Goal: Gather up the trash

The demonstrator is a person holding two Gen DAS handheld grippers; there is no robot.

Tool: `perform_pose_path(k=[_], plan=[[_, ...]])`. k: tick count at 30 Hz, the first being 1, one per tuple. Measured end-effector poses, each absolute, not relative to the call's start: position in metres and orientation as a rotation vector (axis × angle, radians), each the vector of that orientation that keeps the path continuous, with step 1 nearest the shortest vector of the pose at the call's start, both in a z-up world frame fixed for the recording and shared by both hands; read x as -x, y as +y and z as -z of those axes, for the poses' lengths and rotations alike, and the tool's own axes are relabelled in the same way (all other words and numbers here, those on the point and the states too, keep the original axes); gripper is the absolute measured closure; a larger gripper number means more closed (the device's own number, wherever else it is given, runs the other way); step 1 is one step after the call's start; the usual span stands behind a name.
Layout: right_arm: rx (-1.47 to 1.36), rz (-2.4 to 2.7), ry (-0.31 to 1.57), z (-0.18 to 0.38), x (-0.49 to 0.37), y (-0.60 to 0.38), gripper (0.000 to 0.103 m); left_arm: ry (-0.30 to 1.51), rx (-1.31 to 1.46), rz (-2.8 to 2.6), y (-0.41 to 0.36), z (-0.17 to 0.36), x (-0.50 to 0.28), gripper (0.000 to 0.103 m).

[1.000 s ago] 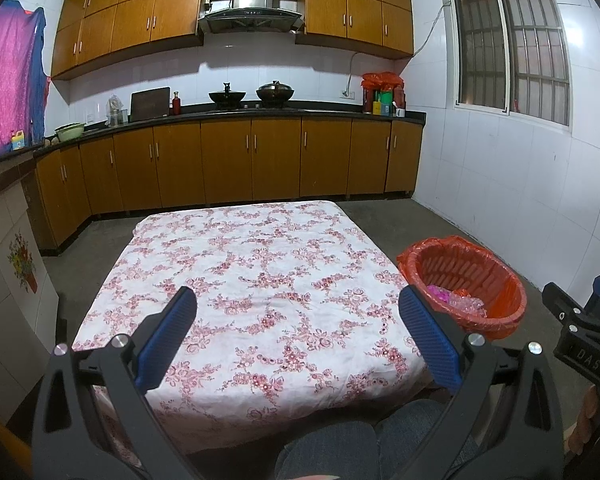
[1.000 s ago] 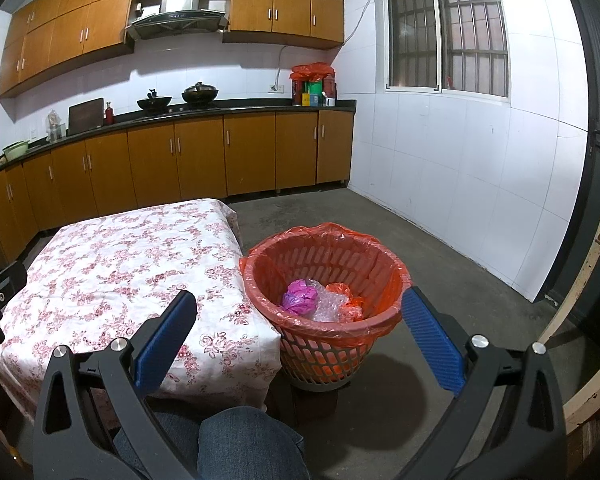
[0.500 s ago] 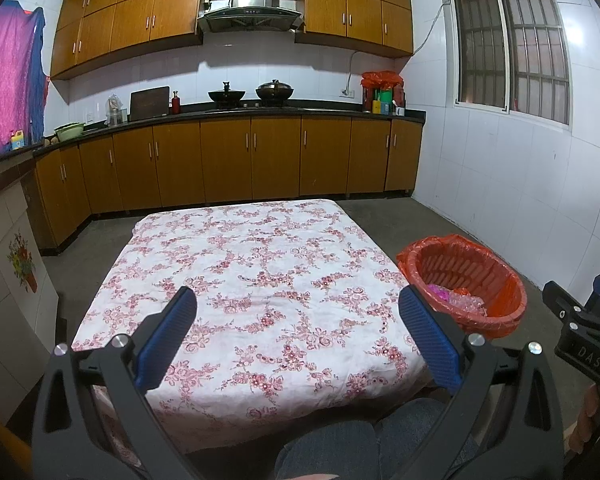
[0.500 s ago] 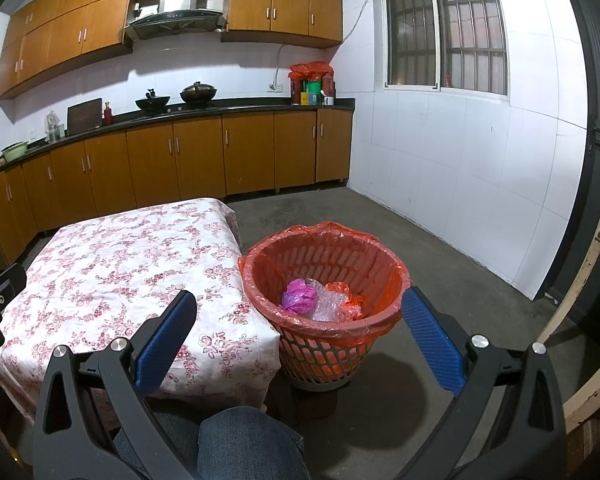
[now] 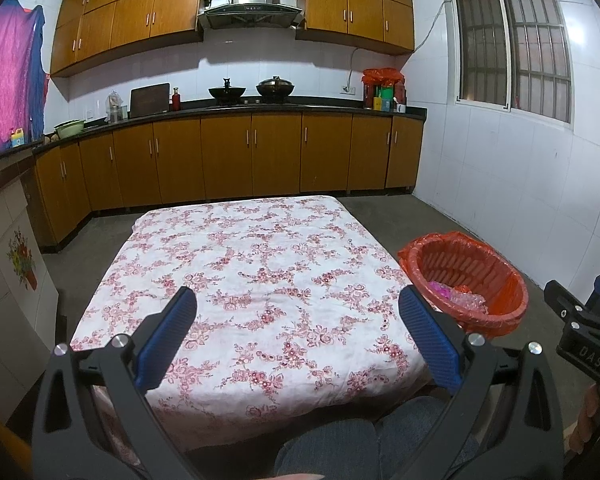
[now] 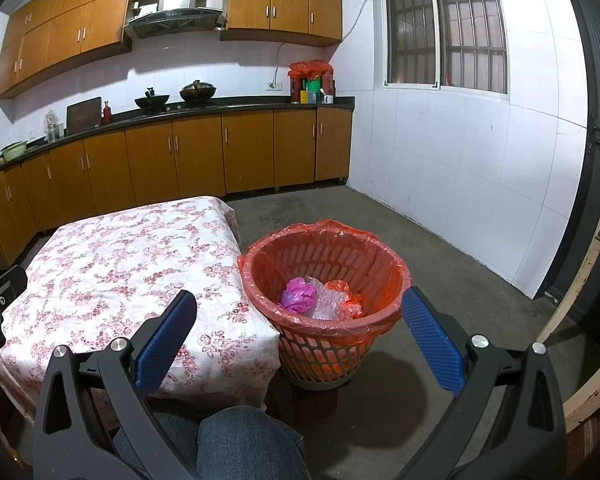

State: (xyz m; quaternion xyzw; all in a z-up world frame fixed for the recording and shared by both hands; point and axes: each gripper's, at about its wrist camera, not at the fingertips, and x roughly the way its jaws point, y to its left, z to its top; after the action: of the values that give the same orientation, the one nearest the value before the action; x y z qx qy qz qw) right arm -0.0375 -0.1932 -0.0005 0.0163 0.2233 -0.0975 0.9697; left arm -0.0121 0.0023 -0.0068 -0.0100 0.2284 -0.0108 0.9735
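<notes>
**Both grippers held wide open, nothing gripped**

The left gripper is being held low over the near edge of the table — jaws spread wide, ribbed blue pads bare. The right gripper is being aimed at the basket, equally wide, nothing clamped. The table is being covered by a soft white cloth with a red floral print. The round slotted plastic basket, lined with a thin orange bag, is standing on the concrete floor just beside the table's corner. Trash is lying inside it — crumpled pink film, bubble wrap, orange scraps.
</notes>
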Motion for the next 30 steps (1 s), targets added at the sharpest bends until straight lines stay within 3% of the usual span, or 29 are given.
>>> perform_pose_path(k=[30], plan=[[-0.040, 0.201, 0.458, 0.0031, 0.0374, -0.1932, 0.002, 0.461, 0.017, 0.023, 0.0025, 0.0077, 0.0103, 0.004]])
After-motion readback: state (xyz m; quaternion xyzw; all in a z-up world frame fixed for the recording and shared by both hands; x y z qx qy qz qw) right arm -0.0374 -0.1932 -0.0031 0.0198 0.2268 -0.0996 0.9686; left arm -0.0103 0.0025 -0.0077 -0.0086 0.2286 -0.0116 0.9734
